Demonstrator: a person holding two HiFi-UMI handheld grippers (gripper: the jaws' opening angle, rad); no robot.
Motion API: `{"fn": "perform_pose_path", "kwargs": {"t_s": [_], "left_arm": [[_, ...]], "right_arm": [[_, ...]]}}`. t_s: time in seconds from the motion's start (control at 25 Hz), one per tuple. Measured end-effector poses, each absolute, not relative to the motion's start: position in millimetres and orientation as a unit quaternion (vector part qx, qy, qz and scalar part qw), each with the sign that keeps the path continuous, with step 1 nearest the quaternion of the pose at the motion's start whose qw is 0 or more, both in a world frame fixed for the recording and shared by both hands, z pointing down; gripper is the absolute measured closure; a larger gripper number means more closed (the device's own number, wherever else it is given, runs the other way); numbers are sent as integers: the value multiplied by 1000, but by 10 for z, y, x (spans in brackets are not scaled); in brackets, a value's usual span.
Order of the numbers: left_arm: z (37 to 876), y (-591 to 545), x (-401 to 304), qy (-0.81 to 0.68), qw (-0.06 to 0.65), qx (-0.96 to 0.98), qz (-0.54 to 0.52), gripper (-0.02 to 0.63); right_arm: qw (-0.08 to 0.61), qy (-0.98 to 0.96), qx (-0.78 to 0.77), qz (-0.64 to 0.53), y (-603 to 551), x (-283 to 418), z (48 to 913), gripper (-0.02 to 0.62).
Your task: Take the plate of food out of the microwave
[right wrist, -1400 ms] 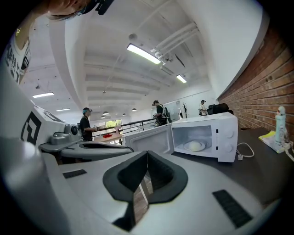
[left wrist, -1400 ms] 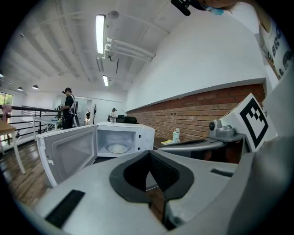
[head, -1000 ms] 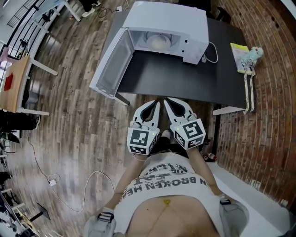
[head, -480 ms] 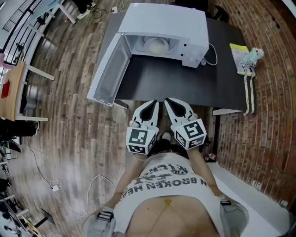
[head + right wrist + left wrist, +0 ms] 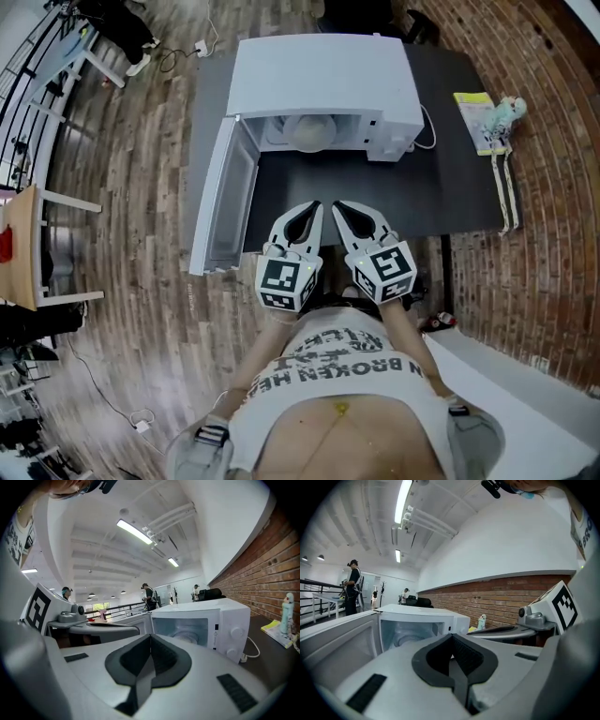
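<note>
Plate of food (image 5: 312, 134) inside open microwave (image 5: 323, 75)

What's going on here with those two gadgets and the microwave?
A person holds a gripper in each hand, the left gripper and right gripper, both shut and empty, at the near edge of a black table. On it the microwave stands with its door open, the plate of food inside, untouched.

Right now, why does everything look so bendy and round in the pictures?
Head view: a wide lens curves the wooden floor planks around the microwave; left gripper view: the brick wall bows and corners go black; right gripper view: the ceiling light glares white.
</note>
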State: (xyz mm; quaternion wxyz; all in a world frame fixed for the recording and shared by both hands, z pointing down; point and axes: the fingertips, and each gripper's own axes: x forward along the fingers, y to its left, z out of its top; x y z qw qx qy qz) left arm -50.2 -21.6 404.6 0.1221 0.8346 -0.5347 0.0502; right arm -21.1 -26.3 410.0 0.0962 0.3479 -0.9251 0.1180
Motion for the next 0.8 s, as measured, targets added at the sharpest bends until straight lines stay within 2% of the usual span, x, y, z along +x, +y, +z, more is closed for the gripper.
{"fn": "perform_pose_path", "kwargs": {"t_s": [0.44,0.8], "left_arm": [[4093,-758,-948,-496,121,858,57,600],[4194,-936,-1076,-485,127,863,62,600]], "right_arm": [[84,-911,384,124,-836,-688,4138,586],[87,-899,407,137,-1008,-746,4259,586]]}}
